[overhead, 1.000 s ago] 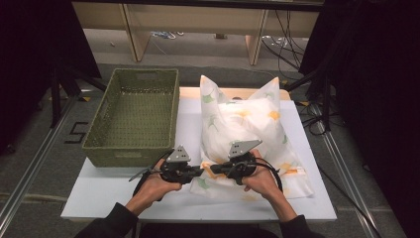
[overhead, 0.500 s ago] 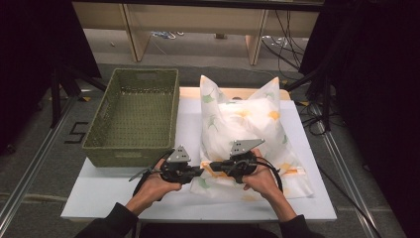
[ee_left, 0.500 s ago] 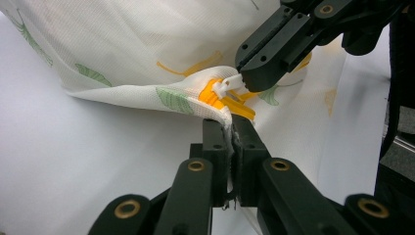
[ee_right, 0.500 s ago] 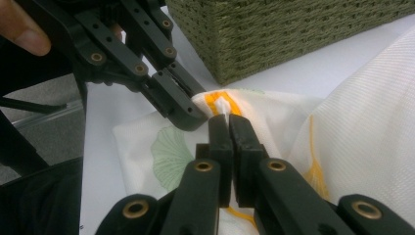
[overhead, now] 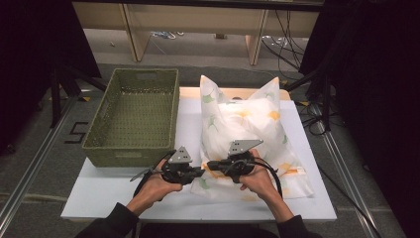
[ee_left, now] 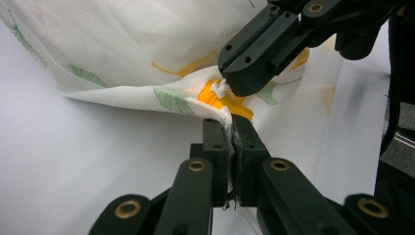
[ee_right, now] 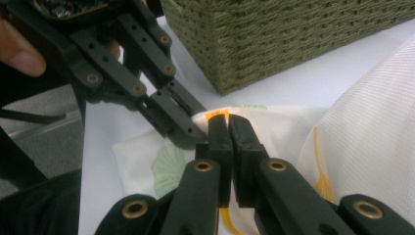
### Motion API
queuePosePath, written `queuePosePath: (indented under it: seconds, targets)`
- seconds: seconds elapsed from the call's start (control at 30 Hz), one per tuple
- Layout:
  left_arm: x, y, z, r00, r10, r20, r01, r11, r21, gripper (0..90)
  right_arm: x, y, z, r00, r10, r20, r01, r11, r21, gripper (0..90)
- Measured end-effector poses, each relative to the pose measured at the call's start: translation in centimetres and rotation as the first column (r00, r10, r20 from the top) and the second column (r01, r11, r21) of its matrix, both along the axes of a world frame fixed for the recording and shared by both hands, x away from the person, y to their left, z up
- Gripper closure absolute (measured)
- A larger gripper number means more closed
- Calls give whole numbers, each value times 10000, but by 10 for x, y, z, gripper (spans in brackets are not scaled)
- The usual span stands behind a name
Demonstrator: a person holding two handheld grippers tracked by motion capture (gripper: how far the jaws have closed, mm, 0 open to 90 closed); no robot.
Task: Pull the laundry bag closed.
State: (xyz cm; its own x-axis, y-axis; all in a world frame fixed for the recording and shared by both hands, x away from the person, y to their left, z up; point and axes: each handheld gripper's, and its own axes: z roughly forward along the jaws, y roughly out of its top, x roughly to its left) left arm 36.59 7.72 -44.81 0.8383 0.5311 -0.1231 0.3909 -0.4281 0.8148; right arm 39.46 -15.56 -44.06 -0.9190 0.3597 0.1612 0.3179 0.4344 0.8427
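white leaf-printed fabric pillowcase with pillow inside: on white table, right of woven green basket | left gripper: clamped on its near hem | right gripper: clamped, probably on the zipper tab | soft, light, slack; hold by hem.

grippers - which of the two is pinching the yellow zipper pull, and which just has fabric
The right gripper is shut on the yellow zipper pull. The left gripper clamps only the edge of the pillowcase, beside the pull.
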Motion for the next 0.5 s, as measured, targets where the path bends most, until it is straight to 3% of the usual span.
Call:
queuePosePath:
  seconds: [0.17, 0.2, 0.27, 0.3, 0.4, 0.47, 0.5]
  targets:
    - [-1, 0, 0, 9999, 89, -123, -90, 9999, -48, 855, 1, 1, -1, 9999, -76, 123, 75, 10000, 55, 900]
    - [0, 0, 0, 10000, -40, 7, 40, 10000, 35, 855, 0, 2, -1, 9996, -74, -258, 76, 9999, 77, 900]
    - [0, 0, 0, 10000, -33, 2, 33, 10000, 25, 855, 0, 2, -1, 9996, -69, -269, 71, 9999, 88, 900]
    - [-2, 0, 0, 9996, 195, -205, -198, 9997, -133, 856, -2, 2, 0, 9992, -279, -296, 283, 9995, 134, 900]
    - [-1, 0, 0, 10000, 40, -40, -40, 10000, 70, 857, 1, 0, 0, 9992, -259, -316, 273, 9987, 437, 900]
    - [-2, -1, -1, 9998, 89, -151, -89, 10000, -26, 856, 0, -1, 1, 9991, -315, -278, 327, 9984, 459, 900]
    - [-1, -1, -1, 10000, 33, -53, -33, 10000, -5, 856, -1, 0, 2, 9982, -373, -475, 397, 9979, 503, 900]
